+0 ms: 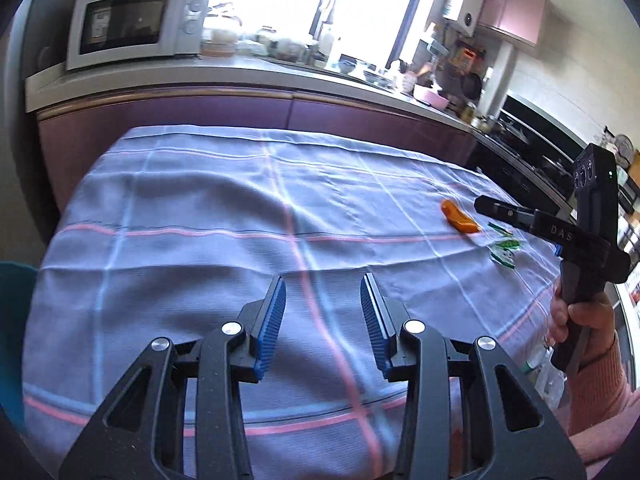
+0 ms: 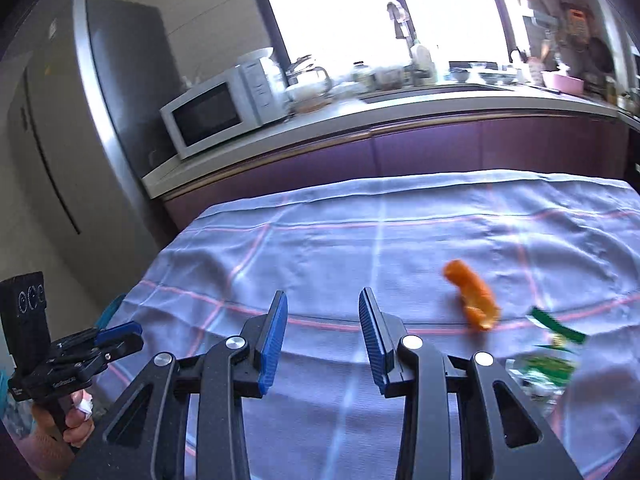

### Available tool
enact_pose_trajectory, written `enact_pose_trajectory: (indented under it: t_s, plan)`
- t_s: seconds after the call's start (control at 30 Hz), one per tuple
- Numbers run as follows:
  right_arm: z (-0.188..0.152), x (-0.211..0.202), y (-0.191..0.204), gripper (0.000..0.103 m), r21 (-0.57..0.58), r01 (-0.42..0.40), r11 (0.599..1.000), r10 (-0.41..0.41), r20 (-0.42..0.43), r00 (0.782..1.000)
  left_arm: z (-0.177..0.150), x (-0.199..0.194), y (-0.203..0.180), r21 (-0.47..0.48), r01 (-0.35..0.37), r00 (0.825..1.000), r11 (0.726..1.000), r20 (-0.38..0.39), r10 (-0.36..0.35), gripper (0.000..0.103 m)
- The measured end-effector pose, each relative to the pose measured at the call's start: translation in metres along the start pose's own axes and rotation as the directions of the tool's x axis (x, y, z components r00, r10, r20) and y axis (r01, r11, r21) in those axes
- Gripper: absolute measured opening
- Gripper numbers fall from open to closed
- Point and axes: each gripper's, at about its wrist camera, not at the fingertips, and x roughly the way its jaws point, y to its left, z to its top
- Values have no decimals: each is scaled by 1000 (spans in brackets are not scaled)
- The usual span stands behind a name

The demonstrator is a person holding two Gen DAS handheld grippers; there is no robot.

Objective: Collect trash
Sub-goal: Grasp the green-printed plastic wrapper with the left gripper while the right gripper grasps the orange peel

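Lavender cloth with pink and white check lines covered the bench (image 1: pixel 192 208), and that cloth was your landmark for everything else. Your left gripper (image 1: pixel 323 320) hung over the near part of the cloth with its blue-padded fingers (image 1: pixel 272 320) spread apart and nothing between them. Your right gripper (image 2: pixel 323 328) also hung over the near part of the cloth, its fingers (image 2: pixel 274 332) likewise parted and empty. On the cloth toward its right side lay an orange peel (image 2: pixel 474 300), and just beside it, nearer the right edge, sat torn green-and-white wrapper scraps (image 2: pixel 554 326); both pieces of trash rested on the cloth, clear of either gripper. From the left wrist view you could see the right gripper's tip above the cloth close to the peel (image 1: pixel 460 218) and the scraps (image 1: pixel 505 250), held by your hand (image 1: pixel 576 312) in a pink sleeve. Behind the far edge of the cloth ran a purple-fronted kitchen counter (image 2: pixel 400 152) carrying a white microwave (image 2: pixel 216 116), with a steel fridge (image 2: pixel 80 120) off the cloth's far left corner. The views were somewhat blurred.
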Motion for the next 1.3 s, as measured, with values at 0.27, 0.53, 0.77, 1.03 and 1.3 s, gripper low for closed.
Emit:
enact_pose_trajectory:
  t_s: [0.27, 0.53, 0.77, 1.03, 1.3]
  plan:
    - [-9, -24, -112, 42, 160, 213, 964, -213, -18, 977, 2, 51, -73, 98, 107, 990, 989, -97, -97, 39]
    - [-25, -13, -130, 27, 201, 136, 970, -124, -72, 990, 4, 66, -91, 116, 134, 982, 984, -146, -116, 40]
    - [-33, -16, -109, 23, 244, -41, 969, 57, -55, 997, 3, 69, -91, 99, 162, 974, 982, -173, -143, 41]
    - [-30, 28, -32, 24, 152, -225, 962, 242, -104, 965, 1, 62, -81, 62, 177, 971, 982, -172, -164, 44]
    - [-24, 45, -7, 35, 97, -254, 962, 265, -134, 955, -2, 71, -66, -9, 169, 966, 986, -196, -167, 46]
